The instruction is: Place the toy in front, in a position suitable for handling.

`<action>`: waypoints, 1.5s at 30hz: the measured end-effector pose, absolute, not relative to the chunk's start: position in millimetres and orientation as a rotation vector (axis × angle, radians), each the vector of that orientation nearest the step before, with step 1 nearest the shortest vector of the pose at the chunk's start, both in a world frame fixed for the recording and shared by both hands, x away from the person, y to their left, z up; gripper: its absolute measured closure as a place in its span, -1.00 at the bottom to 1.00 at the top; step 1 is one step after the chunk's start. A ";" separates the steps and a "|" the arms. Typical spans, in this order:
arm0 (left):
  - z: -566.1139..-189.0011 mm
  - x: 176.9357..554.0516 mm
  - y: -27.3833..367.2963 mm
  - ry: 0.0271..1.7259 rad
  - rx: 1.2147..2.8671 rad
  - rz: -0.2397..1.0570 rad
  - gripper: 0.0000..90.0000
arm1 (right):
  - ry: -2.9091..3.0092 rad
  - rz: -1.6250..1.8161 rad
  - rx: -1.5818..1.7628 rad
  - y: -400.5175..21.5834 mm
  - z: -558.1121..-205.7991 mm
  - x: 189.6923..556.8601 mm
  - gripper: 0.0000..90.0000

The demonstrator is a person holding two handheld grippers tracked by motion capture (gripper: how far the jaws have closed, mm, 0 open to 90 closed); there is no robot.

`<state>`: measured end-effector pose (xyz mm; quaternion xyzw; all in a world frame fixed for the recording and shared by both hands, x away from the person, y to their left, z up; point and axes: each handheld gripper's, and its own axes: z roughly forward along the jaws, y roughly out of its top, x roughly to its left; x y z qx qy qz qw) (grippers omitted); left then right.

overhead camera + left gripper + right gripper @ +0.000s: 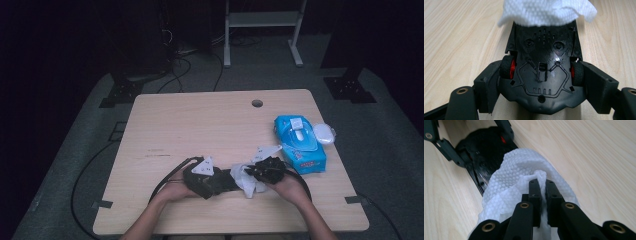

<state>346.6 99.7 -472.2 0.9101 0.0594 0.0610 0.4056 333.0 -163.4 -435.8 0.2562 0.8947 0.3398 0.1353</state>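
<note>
A black toy car (541,72) lies belly-up, its underside and red-hubbed wheels facing the camera in the left gripper view. My left gripper (541,82) is shut on the toy car, one jaw against each side at the wheels. A white wet wipe (524,177) drapes over the car's far end (546,12). My right gripper (541,185) is shut on the wet wipe, a fold of it pinched between the jaws. In the high view the left gripper (220,182) and right gripper (252,172) meet near the table's front edge, with the wipe (245,180) between them.
A blue pack of wet wipes (299,142) lies at the right of the wooden table (200,125), with a small white object (324,133) beside it. A round cable hole (257,103) sits near the far edge. Cables trail off the front.
</note>
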 end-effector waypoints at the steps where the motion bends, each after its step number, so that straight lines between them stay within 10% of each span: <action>1: -472.2 346.6 99.7 0.150 2.296 0.154 -0.47 | 2.587 0.982 0.749 -166.4 -436.1 332.9 0.89; 45: -472.3 345.3 95.6 0.126 2.301 0.151 -0.46 | 2.683 1.015 0.623 -134.7 -435.9 320.3 0.89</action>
